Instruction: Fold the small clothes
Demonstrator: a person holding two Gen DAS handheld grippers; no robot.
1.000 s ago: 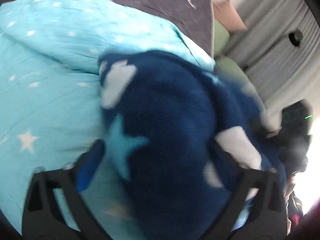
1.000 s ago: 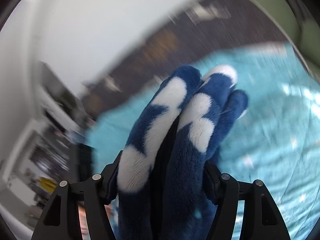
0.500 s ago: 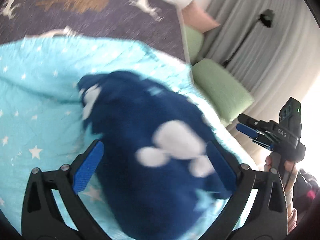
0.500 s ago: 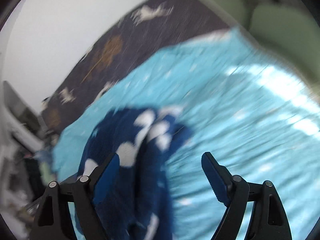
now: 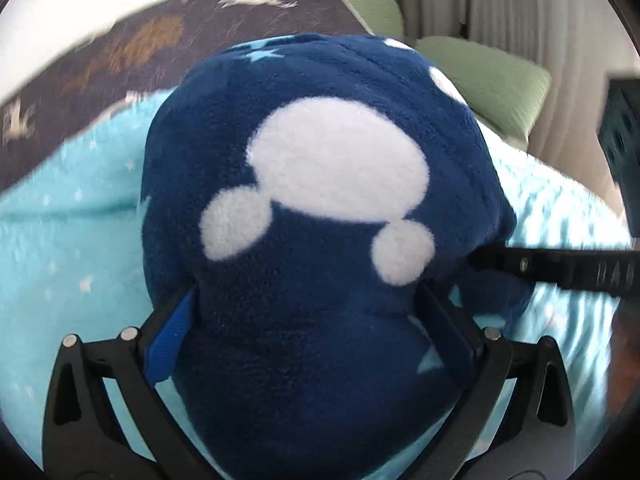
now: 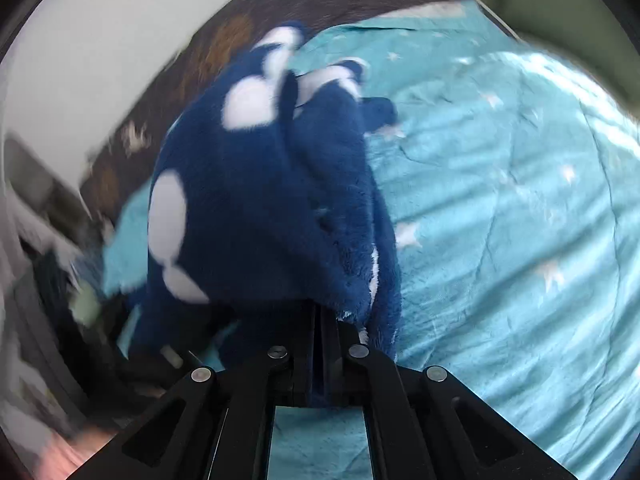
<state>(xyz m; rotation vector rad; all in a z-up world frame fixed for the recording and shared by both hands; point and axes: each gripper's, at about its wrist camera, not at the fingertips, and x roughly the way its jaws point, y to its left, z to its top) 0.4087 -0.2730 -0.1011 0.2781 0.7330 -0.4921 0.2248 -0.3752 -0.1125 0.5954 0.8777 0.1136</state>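
Observation:
A small dark blue fleece garment (image 5: 320, 272) with white blobs and pale stars fills the left wrist view, bunched between the wide-apart fingers of my left gripper (image 5: 308, 312). The jaws stand open around the bulk. In the right wrist view the same garment (image 6: 272, 200) hangs over my right gripper (image 6: 320, 320), whose jaws are closed together on a fold of it. The right gripper's finger (image 5: 560, 268) reaches into the garment's right edge in the left wrist view. All lies over a turquoise star-print blanket (image 6: 500, 220).
A dark bedspread with deer prints (image 5: 160, 40) lies beyond the blanket. Green cushions (image 5: 492, 76) and grey curtains (image 5: 500, 4) are at the far right. A white wall (image 6: 100, 40) and blurred furniture are left in the right wrist view.
My right gripper was open and clear of the garment half a second ago; now it has closed on a fold. The garment sits higher and closer in the left gripper's view.

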